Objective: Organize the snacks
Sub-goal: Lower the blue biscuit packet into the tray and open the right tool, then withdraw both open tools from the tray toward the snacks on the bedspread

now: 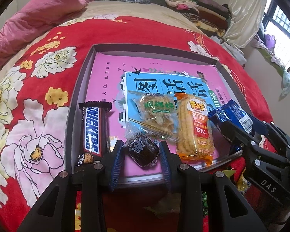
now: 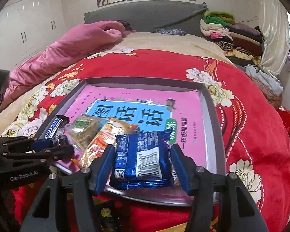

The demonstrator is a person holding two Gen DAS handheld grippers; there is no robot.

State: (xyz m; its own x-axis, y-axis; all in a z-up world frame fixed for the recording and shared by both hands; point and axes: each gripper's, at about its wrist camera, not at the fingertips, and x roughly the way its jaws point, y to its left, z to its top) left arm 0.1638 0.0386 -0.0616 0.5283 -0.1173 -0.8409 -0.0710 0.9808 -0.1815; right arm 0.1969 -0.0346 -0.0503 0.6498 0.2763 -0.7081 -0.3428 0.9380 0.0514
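The left gripper (image 1: 141, 154) has its blue-padded fingers (image 1: 117, 159) spread on either side of a small dark wrapped sweet (image 1: 143, 149), with a sliver of gap visible on each flank, so the fingers stand apart around it and are not pressing it; the sweet rests on the pink book cover (image 1: 104, 81) lining the bottom of a shallow grey box (image 1: 78, 89). Just left of the sweet lies a Snickers bar (image 1: 91, 127), lengthwise along the box's left wall. Beyond the sweet, and overlapping its far edge, sits a clear packet of golden fried pieces (image 1: 154, 114), and touching that on the right is an orange rice-cracker pack (image 1: 194, 127). The right gripper (image 2: 143, 164) has its fingers (image 2: 104, 166) on both sides of a blue foil packet (image 2: 143, 156), barcode side up, close against its crinkled edges near the box's front rim; whether the pads truly clamp it, I cannot tell. In the left wrist view the same blue packet shows at the box's right front corner, next to the orange pack. The box sits on a bed under a red floral blanket (image 1: 135, 31), with a pink quilt (image 2: 73, 44) bunched at the far left and folded clothes (image 2: 232, 32) stacked at the far right.
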